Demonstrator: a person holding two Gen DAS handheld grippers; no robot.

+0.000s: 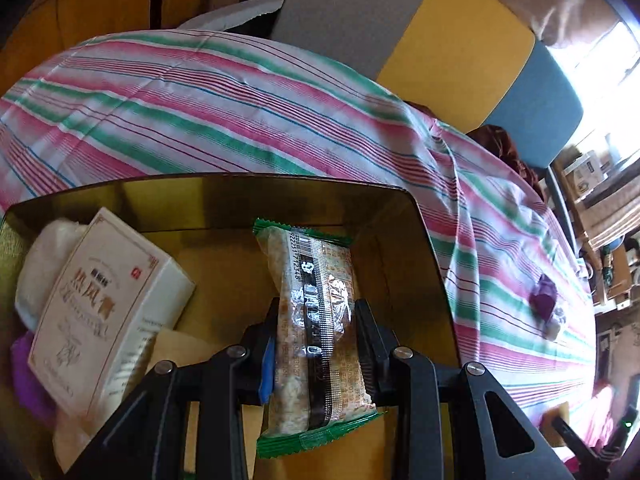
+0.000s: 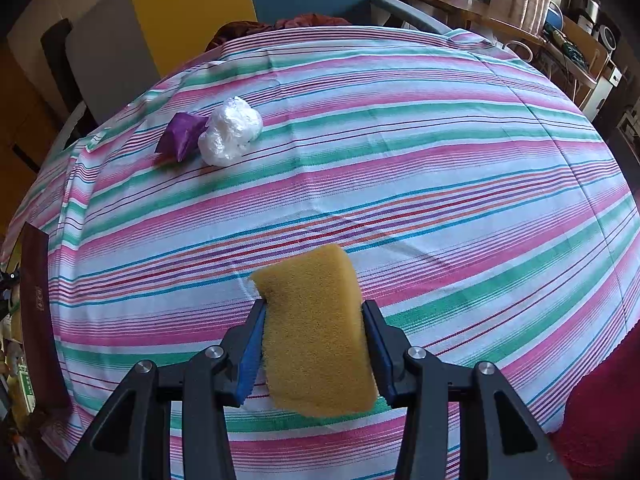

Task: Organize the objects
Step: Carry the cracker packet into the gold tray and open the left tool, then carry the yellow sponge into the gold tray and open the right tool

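Observation:
My left gripper (image 1: 316,312) is shut on a snack bar in a clear wrapper with green ends (image 1: 316,332) and holds it over the gold box (image 1: 428,248). Inside the box lie a white carton with brown print (image 1: 108,308), a white bundle (image 1: 44,264) and a purple thing (image 1: 24,376). My right gripper (image 2: 314,308) is shut on a yellow sponge (image 2: 316,332) just above the striped tablecloth (image 2: 440,168). A purple packet (image 2: 182,134) and a white plastic ball (image 2: 232,130) lie together on the cloth at the far left.
The box's dark edge (image 2: 36,304) shows at the left of the right wrist view. The purple packet (image 1: 544,294) also shows at the right of the left wrist view. Chairs with grey, yellow and blue backs (image 1: 460,52) stand behind the table. Cluttered shelves (image 2: 580,52) stand at the right.

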